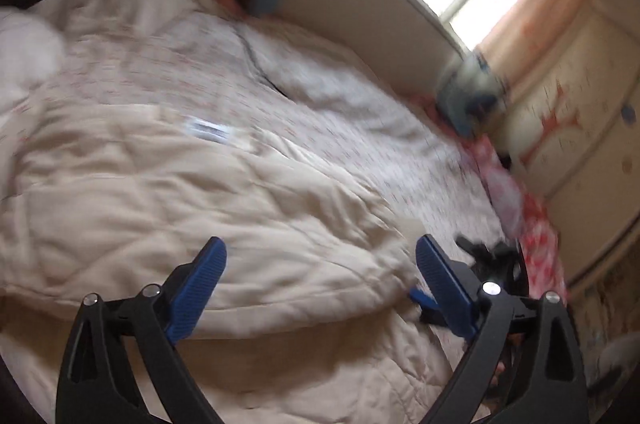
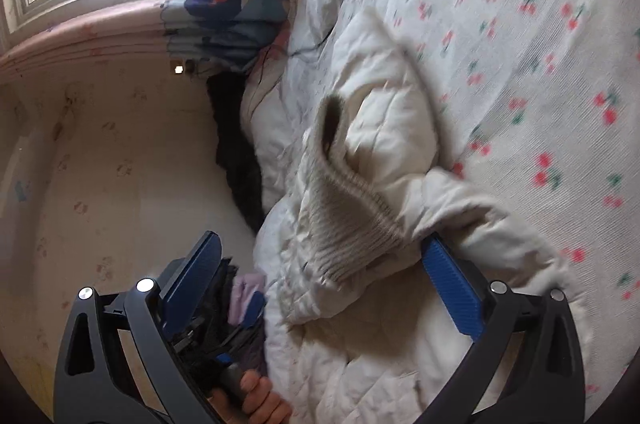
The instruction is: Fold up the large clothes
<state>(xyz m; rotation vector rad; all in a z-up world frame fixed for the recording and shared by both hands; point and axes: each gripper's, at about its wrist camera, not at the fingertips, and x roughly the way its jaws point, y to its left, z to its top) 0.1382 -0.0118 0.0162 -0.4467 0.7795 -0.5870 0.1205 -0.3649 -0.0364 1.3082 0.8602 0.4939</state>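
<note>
quilted matt cloth jacket (image 2: 380, 128), ribbed knit cuff (image 2: 344, 220)

The big puffy coat (image 2: 380, 128) is cream white, and its knit cuff (image 2: 344, 220) is a greyish tan with ribs. Under the coat, the bed sheet (image 2: 540, 44) is white with little red cherries and green leaves. Beside the coat, the gripper pads (image 2: 452, 284) are bright blue on black arms. Past the coat, the folded blanket (image 2: 224, 24) is dark blue.
</note>
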